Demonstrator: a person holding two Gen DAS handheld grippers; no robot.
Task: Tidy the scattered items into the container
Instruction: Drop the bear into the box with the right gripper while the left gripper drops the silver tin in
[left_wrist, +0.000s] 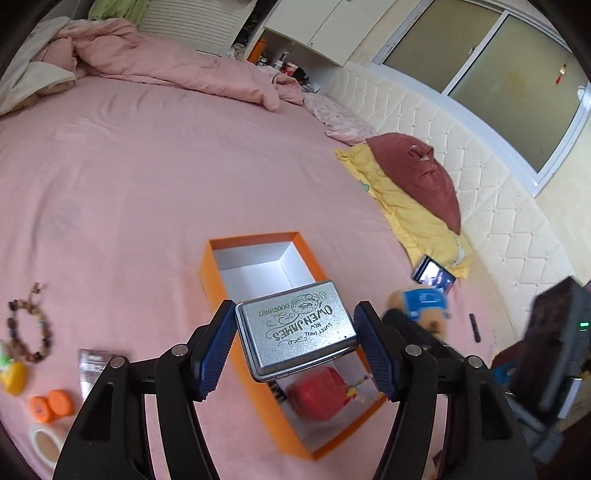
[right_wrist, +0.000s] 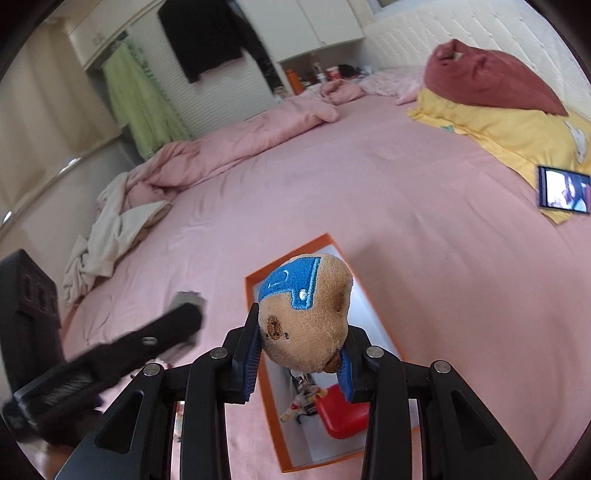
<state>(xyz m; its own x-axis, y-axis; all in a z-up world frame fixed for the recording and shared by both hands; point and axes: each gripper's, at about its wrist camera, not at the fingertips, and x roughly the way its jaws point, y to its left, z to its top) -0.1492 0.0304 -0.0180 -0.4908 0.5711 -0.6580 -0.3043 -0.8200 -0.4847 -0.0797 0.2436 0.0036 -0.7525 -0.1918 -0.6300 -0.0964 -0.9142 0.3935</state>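
Observation:
An orange box (left_wrist: 210, 280) with a white inside lies open on the pink bed; it shows in the right wrist view too as the orange box (right_wrist: 255, 291). A red item (left_wrist: 317, 391) and a small beaded trinket (left_wrist: 356, 389) lie inside it. My left gripper (left_wrist: 295, 347) is shut on a silver tin (left_wrist: 297, 328) printed "OVEN JAMES", held above the box. My right gripper (right_wrist: 299, 354) is shut on a tan plush toy (right_wrist: 314, 314) with a blue patch, also above the box. The plush toy (left_wrist: 421, 306) appears blurred beside the tin.
Left of the box lie a bead bracelet (left_wrist: 33, 325), a yellow toy (left_wrist: 14, 376), an orange case (left_wrist: 51, 404), a tape roll (left_wrist: 46, 441) and a dark packet (left_wrist: 92, 367). A lit phone (left_wrist: 434, 277) rests by yellow and maroon pillows (left_wrist: 417, 177). A rumpled pink duvet (left_wrist: 147, 55) lies far off.

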